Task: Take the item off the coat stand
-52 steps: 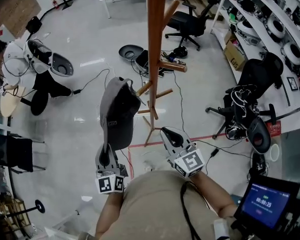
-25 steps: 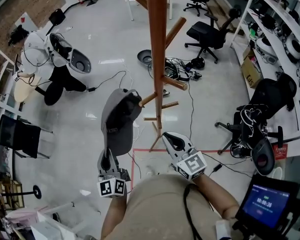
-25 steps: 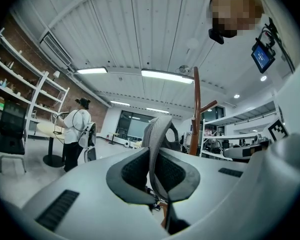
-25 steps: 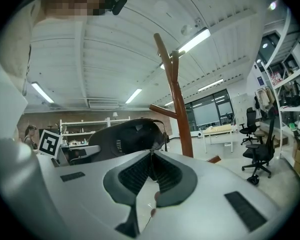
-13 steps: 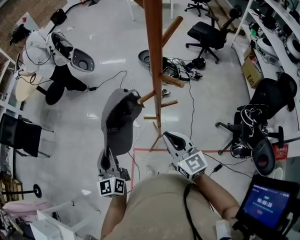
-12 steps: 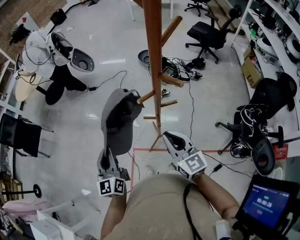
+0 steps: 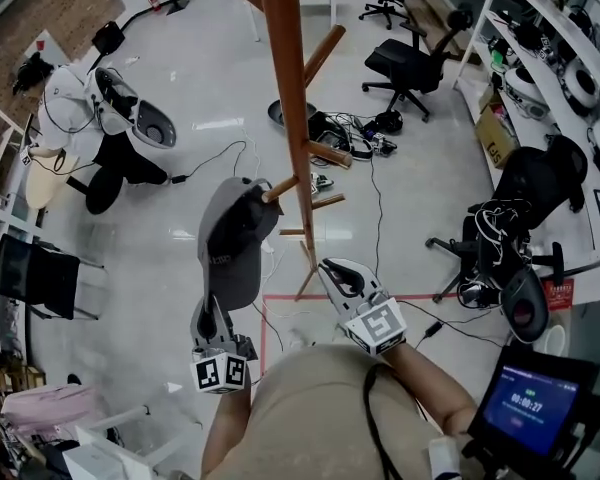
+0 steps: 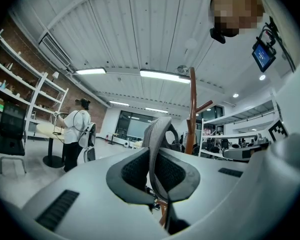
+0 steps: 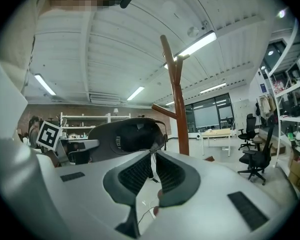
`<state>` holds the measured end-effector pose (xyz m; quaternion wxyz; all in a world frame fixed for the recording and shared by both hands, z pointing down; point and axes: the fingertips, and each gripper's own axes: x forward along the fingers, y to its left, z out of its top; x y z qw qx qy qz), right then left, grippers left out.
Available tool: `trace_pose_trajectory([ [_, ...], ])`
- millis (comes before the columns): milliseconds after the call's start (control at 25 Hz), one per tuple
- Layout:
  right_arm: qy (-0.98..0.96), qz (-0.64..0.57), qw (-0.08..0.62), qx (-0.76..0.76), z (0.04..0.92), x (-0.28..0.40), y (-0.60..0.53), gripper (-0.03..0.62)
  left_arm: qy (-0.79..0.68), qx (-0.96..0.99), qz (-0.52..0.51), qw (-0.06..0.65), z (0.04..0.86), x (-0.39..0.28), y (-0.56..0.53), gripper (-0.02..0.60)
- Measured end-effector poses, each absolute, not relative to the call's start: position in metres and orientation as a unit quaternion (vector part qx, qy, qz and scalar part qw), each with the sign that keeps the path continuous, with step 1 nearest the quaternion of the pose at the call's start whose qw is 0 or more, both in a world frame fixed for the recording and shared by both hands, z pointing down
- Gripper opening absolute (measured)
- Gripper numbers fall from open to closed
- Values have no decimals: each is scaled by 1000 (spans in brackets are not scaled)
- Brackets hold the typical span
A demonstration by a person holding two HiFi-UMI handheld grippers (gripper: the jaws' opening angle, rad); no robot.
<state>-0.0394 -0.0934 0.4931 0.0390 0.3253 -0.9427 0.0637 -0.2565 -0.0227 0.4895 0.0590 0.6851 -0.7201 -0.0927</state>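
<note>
A grey cap hangs by its back on a lower peg of the wooden coat stand. From below, my left gripper is shut on the cap's brim, and the brim runs edge-on between its pads in the left gripper view. My right gripper sits right of the cap, near the stand's pole, with its jaws together and nothing between them. In the right gripper view the cap lies to the left beyond my right gripper, with the pole behind it.
Cables and a red tape line lie on the floor round the stand's base. Office chairs stand at the back and right, beside shelves. A person in white is at the far left. A screen sits at lower right.
The head view has shifted a little to the left. Both grippers keep their places, and the cap stays hooked on the peg with the left gripper on its brim.
</note>
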Motion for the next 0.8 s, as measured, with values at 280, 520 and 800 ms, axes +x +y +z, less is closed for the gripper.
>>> trace_pose_trajectory([
  [280,-941,63,39,330,492,-28,-92,20,-715,691,-92,61,490,-245,-24,32],
  [520,-939,60,44,337,499,-20,-95,20,-709,697,-89,62,497,-241,-29,32],
  [800,-938,52,43,341,499,-18,-98,20,-708,697,-90,64,498,-242,-33,32],
])
